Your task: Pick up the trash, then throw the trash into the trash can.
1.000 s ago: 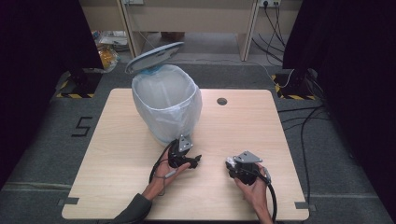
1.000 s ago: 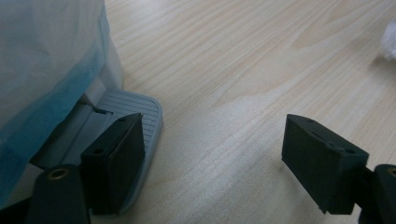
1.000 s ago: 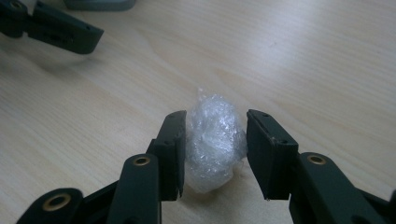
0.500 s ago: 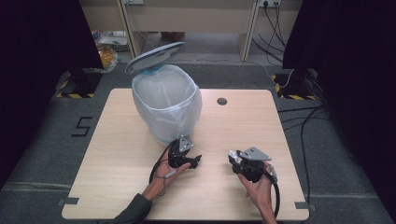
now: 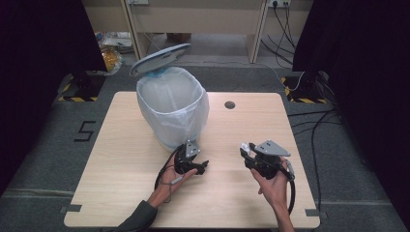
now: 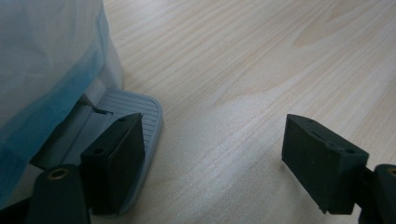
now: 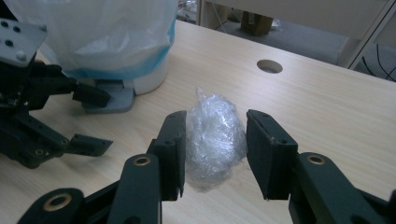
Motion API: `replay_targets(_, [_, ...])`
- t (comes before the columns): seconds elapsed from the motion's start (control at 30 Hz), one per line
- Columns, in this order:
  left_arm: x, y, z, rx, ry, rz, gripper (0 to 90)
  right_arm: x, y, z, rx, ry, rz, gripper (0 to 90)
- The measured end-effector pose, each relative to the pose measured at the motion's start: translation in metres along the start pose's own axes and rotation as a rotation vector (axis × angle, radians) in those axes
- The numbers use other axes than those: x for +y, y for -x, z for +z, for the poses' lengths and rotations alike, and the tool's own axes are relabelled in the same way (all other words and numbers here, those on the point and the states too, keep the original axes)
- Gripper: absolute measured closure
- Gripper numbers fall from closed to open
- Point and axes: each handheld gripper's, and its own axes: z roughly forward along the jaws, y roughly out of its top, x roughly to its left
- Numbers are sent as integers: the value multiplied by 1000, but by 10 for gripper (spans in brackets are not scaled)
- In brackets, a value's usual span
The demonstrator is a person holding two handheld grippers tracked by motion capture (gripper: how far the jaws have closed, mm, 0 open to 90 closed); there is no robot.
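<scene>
A light wood table with a round cable hole stands on grey carpet, where a black "5" is marked to its left. Behind it are pale cabinet panels, trailing cables, yellow-black striped floor plates at both far corners, and dark curtains on either side. A pedal bin lined with a white bag sits on the table's far left half, its grey lid raised. The left gripper rests low at the bin's foot with jaws spread wide and nothing between them; in the left gripper view one jaw lies on the ribbed grey pedal. The right gripper is held above the table's right part, its jaws closed on a wad of crumpled clear plastic, which hangs clear of the wood.
</scene>
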Motion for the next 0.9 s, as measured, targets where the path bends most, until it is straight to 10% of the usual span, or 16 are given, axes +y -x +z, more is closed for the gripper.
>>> replay_targets(0.9, [0, 0, 0, 2, -7, 6, 208, 66, 3, 11, 50, 66, -26, 590])
